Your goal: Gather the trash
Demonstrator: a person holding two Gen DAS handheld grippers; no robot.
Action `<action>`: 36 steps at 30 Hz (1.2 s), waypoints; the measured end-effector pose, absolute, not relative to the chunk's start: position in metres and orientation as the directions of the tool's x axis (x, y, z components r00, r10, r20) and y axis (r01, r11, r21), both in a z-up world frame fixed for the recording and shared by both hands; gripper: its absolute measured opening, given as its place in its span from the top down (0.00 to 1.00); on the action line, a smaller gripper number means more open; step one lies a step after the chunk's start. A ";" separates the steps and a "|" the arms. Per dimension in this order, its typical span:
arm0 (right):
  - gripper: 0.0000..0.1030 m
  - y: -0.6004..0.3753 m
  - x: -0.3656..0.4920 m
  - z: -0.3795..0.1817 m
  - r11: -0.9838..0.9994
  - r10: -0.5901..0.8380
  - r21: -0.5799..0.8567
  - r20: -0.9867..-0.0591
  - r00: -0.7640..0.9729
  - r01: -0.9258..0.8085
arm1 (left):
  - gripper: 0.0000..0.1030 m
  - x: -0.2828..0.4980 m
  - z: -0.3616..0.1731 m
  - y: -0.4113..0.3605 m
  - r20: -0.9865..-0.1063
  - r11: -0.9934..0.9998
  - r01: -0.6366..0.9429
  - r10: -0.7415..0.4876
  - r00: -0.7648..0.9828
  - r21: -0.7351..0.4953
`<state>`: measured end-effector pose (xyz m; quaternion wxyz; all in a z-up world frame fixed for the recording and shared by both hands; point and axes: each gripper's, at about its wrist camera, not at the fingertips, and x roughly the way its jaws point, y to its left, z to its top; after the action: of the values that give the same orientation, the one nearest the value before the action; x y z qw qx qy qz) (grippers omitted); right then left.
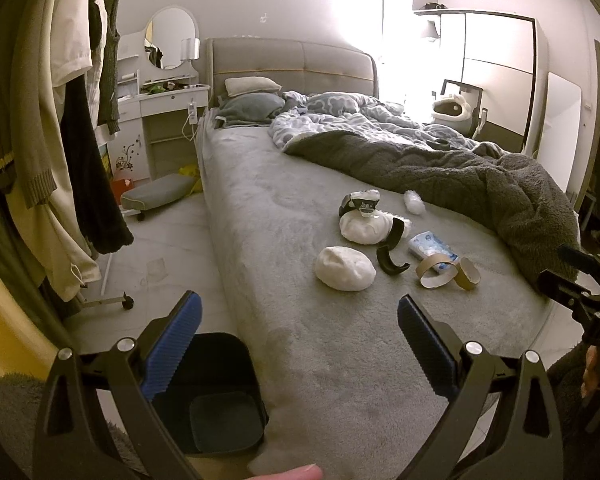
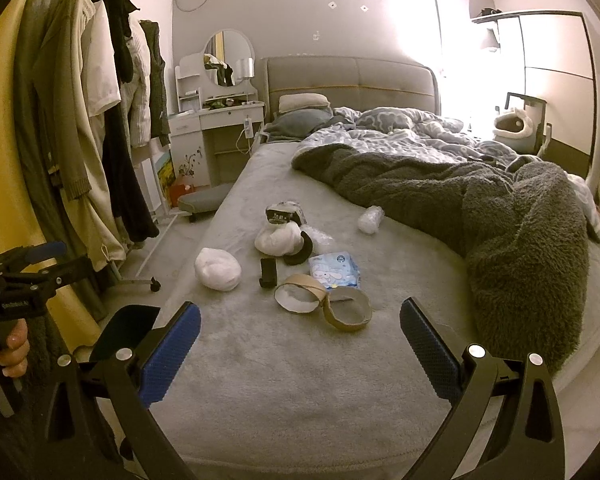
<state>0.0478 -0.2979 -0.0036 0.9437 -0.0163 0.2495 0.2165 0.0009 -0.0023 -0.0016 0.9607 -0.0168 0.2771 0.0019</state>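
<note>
- Left tongs point(image 1: 300, 320), right tongs point(image 2: 300, 320): both spread, empty.
- Trash, mid-bed point(image 2: 260, 380): white wads point(image 2: 217, 269), cardboard rings point(image 2: 348, 307), tissue pack point(image 2: 334, 270).
- Bin point(image 1: 216, 396): floor, beside bed; carry each piece here singly.

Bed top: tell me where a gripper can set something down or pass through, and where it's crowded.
Free: the grey bed cover between the cardboard rings and the foot edge, and the strip from the white wads up to the pillows. Crowded: rings, tissue pack, wads and black pieces sit bunched mid-bed. The dark blanket fills the right side.
</note>
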 end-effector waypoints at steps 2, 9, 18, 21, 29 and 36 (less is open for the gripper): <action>0.02 -0.297 0.048 -0.005 0.905 0.401 0.077 -0.478 0.781 -0.417 | 0.03 0.001 -0.003 -0.002 -0.533 0.999 -0.013 -0.005 0.846 -0.031; 0.02 -0.295 0.049 -0.009 0.906 0.399 0.076 -0.480 0.781 -0.416 | 0.03 0.001 -0.003 -0.001 -0.532 0.999 -0.014 -0.006 0.847 -0.032; 0.02 -0.295 0.049 -0.007 0.906 0.399 0.076 -0.481 0.781 -0.416 | 0.03 0.001 -0.002 -0.001 -0.533 0.999 -0.014 -0.005 0.846 -0.032; 0.02 -0.295 0.048 -0.008 0.906 0.399 0.077 -0.480 0.781 -0.415 | 0.03 0.001 -0.002 -0.001 -0.533 0.999 -0.014 -0.005 0.846 -0.032; 0.02 -0.294 0.048 -0.007 0.907 0.399 0.078 -0.479 0.782 -0.414 | 0.03 0.001 -0.002 -0.001 -0.533 0.999 -0.014 -0.006 0.846 -0.034; 0.02 -0.299 0.051 -0.012 0.908 0.397 0.083 -0.480 0.782 -0.410 | 0.03 0.001 -0.006 -0.003 -0.536 0.999 -0.015 -0.003 0.844 -0.029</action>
<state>0.0507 -0.2990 -0.0120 0.9439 -0.0130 0.2512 0.2139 0.0009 -0.0030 -0.0057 0.9602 -0.0162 0.2789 0.0031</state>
